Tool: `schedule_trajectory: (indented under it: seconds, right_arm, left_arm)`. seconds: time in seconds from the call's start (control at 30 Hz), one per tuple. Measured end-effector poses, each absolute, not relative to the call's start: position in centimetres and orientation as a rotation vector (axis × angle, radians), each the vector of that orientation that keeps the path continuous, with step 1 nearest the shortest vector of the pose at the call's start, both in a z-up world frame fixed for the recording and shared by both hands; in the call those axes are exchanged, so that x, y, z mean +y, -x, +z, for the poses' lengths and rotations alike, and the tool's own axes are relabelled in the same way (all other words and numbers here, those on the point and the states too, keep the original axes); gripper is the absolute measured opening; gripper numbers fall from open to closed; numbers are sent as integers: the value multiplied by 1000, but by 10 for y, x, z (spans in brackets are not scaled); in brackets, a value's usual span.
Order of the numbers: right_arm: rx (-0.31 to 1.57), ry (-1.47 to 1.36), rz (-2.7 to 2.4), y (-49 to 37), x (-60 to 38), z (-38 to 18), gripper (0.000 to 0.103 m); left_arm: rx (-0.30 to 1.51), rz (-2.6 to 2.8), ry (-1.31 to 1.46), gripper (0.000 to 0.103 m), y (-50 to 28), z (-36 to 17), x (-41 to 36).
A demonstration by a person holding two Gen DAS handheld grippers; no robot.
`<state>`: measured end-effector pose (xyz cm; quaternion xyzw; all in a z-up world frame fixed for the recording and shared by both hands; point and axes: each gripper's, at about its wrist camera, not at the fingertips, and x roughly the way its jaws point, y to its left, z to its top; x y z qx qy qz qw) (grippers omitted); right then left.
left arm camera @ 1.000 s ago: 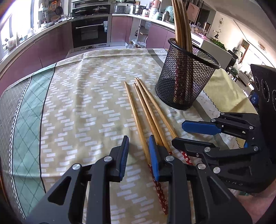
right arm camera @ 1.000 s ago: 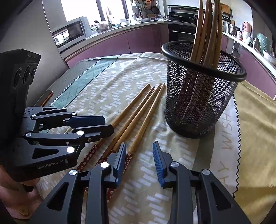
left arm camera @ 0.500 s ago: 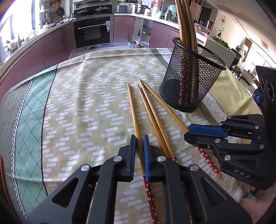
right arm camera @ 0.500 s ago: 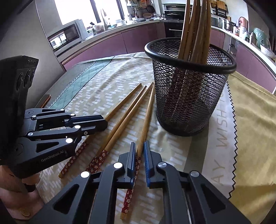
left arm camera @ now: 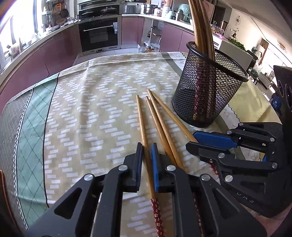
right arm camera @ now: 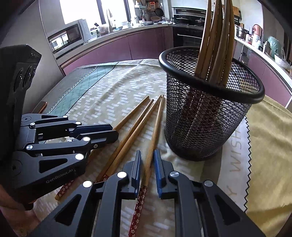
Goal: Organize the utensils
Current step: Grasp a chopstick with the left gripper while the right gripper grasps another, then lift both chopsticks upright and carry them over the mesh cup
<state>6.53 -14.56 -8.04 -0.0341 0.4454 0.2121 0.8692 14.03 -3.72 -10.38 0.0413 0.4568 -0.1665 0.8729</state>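
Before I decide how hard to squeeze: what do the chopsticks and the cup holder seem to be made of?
The chopsticks look like wood or bamboo: warm brown, faint grain, a slight sheen that may be lacquer, and red flower-patterned ends. The holder looks like black metal mesh with a smooth matte rim; you can see through it. The pads look like ridged blue rubber or plastic.

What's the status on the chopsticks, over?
Left gripper shut on leftmost chopstick. Right gripper straddling rightmost chopstick, grip unclear. Mesh holder adjacent, unobstructed.

Home kitchen: built-in oven (left arm camera: 100, 34), microwave (right arm camera: 66, 39), purple cabinets (right arm camera: 146, 45), probably pots on the counter (left arm camera: 151, 11).
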Motion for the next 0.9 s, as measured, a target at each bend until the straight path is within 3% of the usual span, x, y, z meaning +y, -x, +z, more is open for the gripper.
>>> schedule_trajectory:
  seconds: [0.9]
  right_arm:
    - [893,-148,564,-46,-193,-57,6]
  left_arm:
    - [882,-395,45,7,-115,-63,-16]
